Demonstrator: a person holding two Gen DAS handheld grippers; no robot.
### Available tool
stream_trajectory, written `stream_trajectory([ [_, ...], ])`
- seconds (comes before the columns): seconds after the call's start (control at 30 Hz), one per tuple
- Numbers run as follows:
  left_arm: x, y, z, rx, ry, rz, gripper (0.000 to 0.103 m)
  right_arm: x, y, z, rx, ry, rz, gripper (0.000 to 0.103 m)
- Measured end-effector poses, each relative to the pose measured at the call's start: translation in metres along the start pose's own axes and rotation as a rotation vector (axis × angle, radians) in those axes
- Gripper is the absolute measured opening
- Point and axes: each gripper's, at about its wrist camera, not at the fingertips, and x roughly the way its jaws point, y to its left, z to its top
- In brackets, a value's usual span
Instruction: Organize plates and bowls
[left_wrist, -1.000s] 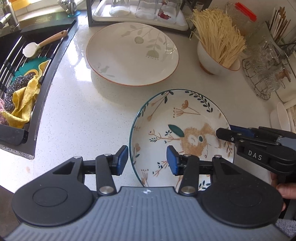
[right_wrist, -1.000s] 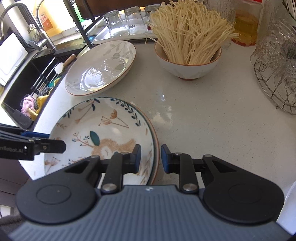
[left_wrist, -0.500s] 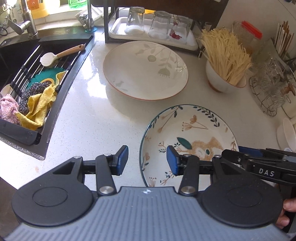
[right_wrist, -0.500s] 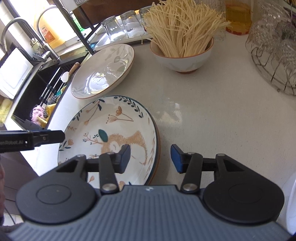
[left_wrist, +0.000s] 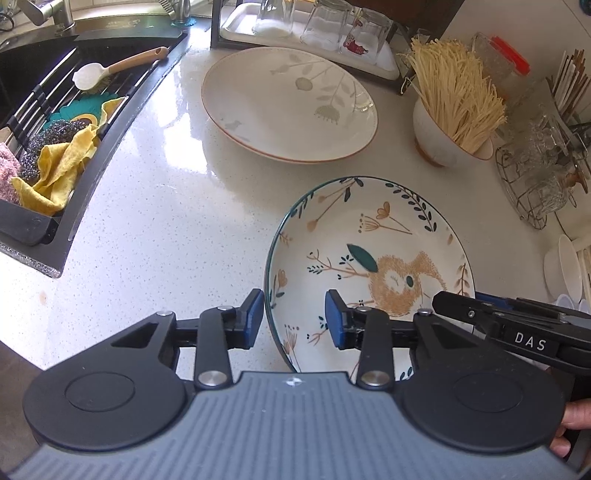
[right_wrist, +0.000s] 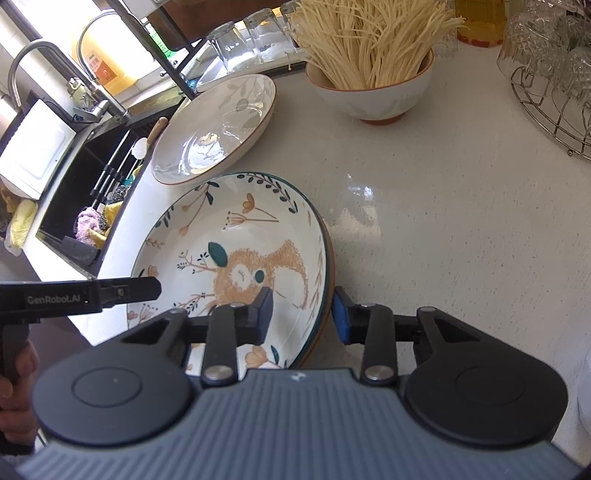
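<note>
A floral plate with a teal rim (left_wrist: 373, 236) (right_wrist: 236, 236) lies on the white counter, stacked on another plate whose orange-brown rim (right_wrist: 330, 266) shows at its right edge. My left gripper (left_wrist: 294, 321) is open, its jaws astride the plate's near-left rim. My right gripper (right_wrist: 303, 312) is open, its jaws astride the stack's right rim. A large white plate with grey leaves (left_wrist: 288, 103) (right_wrist: 218, 129) lies further back. A white bowl of dry noodles (left_wrist: 450, 110) (right_wrist: 373, 85) stands at the back right.
A black sink (left_wrist: 48, 122) with cloths, scourers and a brush is at the left. A tray of upturned glasses (left_wrist: 314, 33) stands at the back. A wire basket of glassware (left_wrist: 539, 173) (right_wrist: 554, 85) is at the right. The counter's front edge is near me.
The right gripper has opened wider and now straddles the stack's right rim. The left gripper has shifted so the plate's left rim lies between its jaws.
</note>
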Motion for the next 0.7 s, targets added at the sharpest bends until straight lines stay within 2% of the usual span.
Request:
stream_trajectory([
  [0.43, -0.01, -0.005, -0.007, -0.005, -0.023, 0.018, 0.042, -0.005, -0.003, -0.003, 0.008, -0.002, 0.021, 0.037],
  [0.7, -0.031, -0.012, -0.008, 0.012, -0.081, 0.053, 0.042, -0.022, -0.004, 0.003, -0.025, -0.073, -0.001, 0.037],
])
